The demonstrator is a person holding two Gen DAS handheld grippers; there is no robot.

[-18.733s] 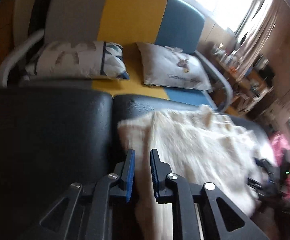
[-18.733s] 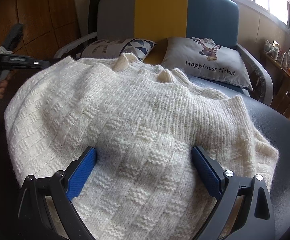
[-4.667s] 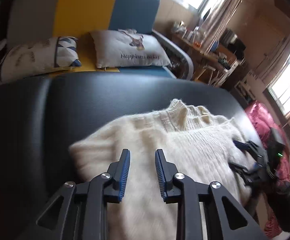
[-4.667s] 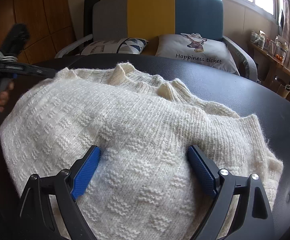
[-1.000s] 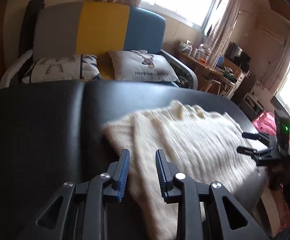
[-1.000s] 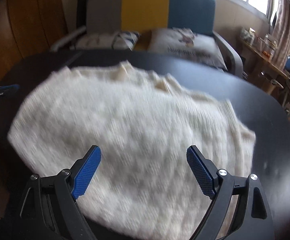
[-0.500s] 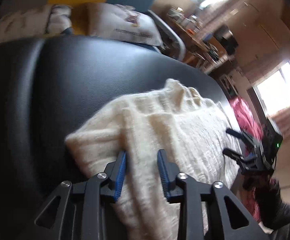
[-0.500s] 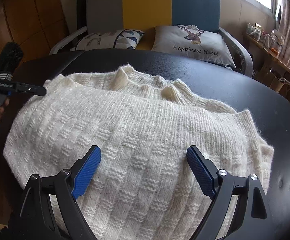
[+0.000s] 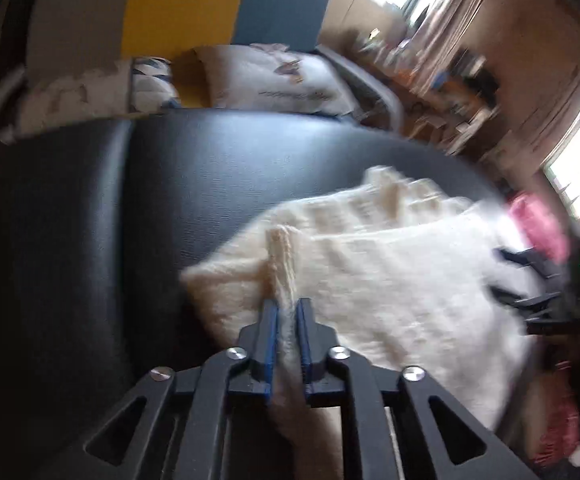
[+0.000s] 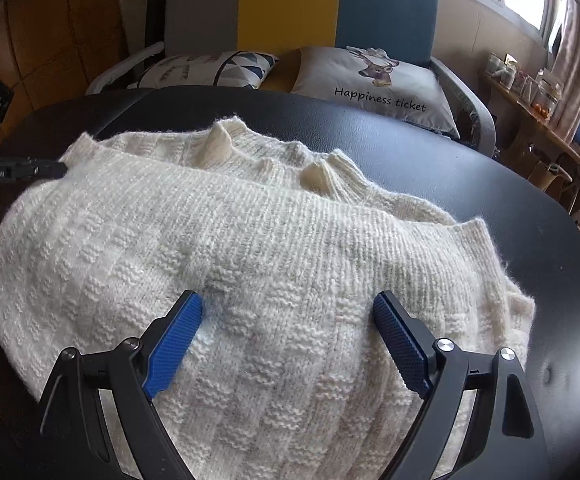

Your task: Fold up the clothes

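A cream knitted sweater (image 9: 389, 280) (image 10: 250, 240) lies folded on the black padded table (image 9: 210, 168), collar toward the sofa. My left gripper (image 9: 288, 308) is at the sweater's left edge, also seen in the right wrist view as the left gripper (image 10: 18, 170). Its blue pads pinch a raised ridge of knit; the jaws are opening slightly with the fold still between them. My right gripper (image 10: 288, 304) hovers open and wide over the sweater's near middle, nothing pinched. From the left wrist view, the right gripper (image 9: 529, 280) appears at the sweater's far side.
A grey, yellow and blue sofa (image 10: 290, 4) with two cushions (image 10: 373, 80) stands behind the table (image 10: 469, 168). A shelf with jars (image 10: 529, 80) runs along the right wall. Something pink (image 9: 537, 224) lies beyond the table's right end.
My left gripper came down onto the sweater's left edge and its jaws narrowed onto a ridge of knit that now stands up between them. The right gripper has hardly moved.
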